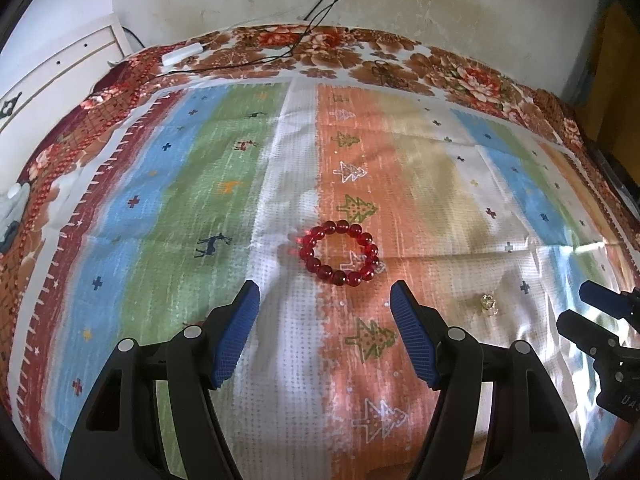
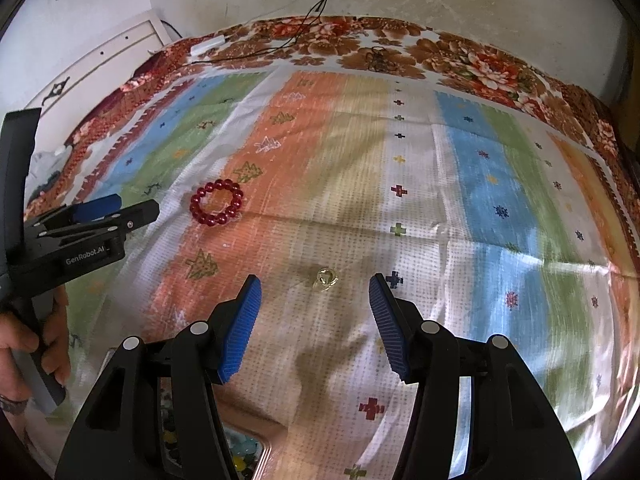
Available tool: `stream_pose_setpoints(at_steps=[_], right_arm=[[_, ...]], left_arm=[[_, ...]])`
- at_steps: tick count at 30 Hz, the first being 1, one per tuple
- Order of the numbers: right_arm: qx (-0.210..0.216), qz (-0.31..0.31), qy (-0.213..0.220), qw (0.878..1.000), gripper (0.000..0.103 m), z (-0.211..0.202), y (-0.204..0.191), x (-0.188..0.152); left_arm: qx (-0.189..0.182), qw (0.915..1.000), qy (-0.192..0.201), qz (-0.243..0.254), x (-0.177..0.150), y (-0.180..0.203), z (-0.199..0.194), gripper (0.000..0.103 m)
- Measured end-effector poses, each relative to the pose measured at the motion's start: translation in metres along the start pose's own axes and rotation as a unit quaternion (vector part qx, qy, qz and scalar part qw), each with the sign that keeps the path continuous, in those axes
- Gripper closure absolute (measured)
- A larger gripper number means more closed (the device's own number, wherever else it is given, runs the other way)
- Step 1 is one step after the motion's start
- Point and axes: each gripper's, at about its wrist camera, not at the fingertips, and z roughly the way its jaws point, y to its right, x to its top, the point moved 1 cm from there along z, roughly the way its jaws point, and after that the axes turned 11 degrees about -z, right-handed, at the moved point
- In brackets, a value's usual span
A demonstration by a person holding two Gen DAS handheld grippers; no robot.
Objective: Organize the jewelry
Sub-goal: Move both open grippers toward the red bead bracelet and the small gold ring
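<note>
A red bead bracelet [image 1: 340, 253] lies flat on the striped cloth, just ahead of my left gripper [image 1: 325, 294], whose blue-padded jaws stand open with nothing between them. A small gold ring [image 2: 326, 278] rests on the cloth straight in front of my right gripper [image 2: 315, 285], also open and empty, with the ring lying about level with its fingertips. The ring [image 1: 489, 303] shows in the left wrist view too, to the right of the bracelet [image 2: 216, 201]. Each gripper appears at the edge of the other's view: the right gripper [image 1: 592, 304] and the left gripper [image 2: 132, 206].
The striped cloth [image 1: 224, 160] covers a floral bedspread [image 1: 460, 68] against a stained wall. Black cables and a white adapter [image 1: 180, 54] lie at the far edge. A box of mixed beads [image 2: 240, 452] sits under my right gripper. A hand [image 2: 24, 344] holds the left gripper's handle.
</note>
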Motion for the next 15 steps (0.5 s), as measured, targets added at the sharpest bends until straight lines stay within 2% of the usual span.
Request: stream_pose_setpoints(at_steps=[3, 7, 13, 15], right_arm=[[-0.001, 0.0, -0.006, 1.0, 0.047, 0.006, 0.002, 0.0], [0.002, 0.005, -0.012, 1.0, 0.047, 0.015, 0.007, 0.002], [0.01, 0.013, -0.024, 1.0, 0.047, 0.03, 0.012, 0.003], [0.015, 0.016, -0.029, 0.999, 0.047, 0.035, 0.012, 0.003]], left_arm=[[0.002, 1.0, -0.007, 0.001, 0.002, 0.001, 0.008, 0.035], [-0.017, 0.9988, -0.035, -0.028, 0.006, -0.003, 0.022, 0.035], [-0.006, 0.9989, -0.042, -0.023, 0.01, 0.0, 0.036, 0.035], [-0.016, 0.9975, -0.058, -0.036, 0.011, -0.002, 0.043, 0.035]])
